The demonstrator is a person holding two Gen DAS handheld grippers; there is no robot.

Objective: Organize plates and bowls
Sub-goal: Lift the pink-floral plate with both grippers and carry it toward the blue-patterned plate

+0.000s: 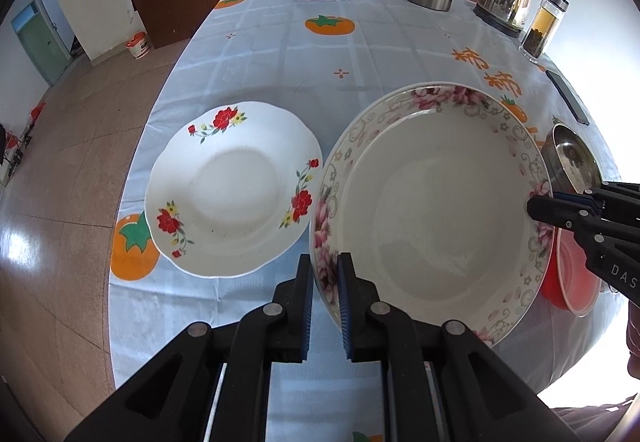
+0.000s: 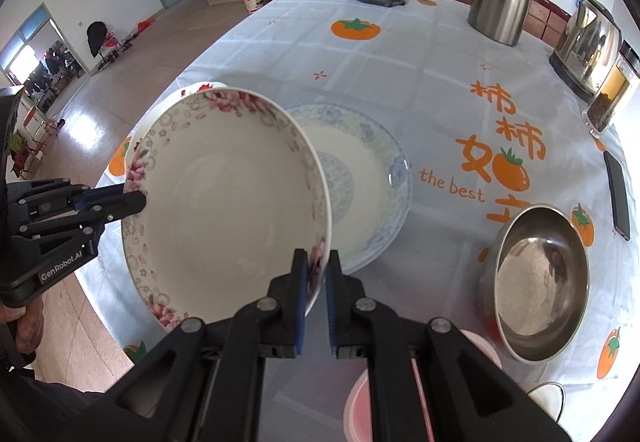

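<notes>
Both grippers had hold of the pink-flowered plate [image 1: 432,209], lifted off the table [image 1: 280,53] and tilted. The left gripper [image 1: 325,302] had its jaws pinched narrow on the plate's near-left rim, and the right gripper [image 2: 316,298] was clamped the same way on the opposite rim. Just left of that plate sat the red-flowered plate [image 1: 234,187], flat on the cloth. Under and behind the lifted plate was a blue-patterned plate [image 2: 372,177], with a steel bowl [image 2: 538,282] off to its right.

Pink-floral bowl [image 1: 432,201], red-flowered white plate [image 1: 234,187], blue-patterned plate [image 2: 372,181] — orange-persimmon tablecloth [image 1: 360,53]
</notes>
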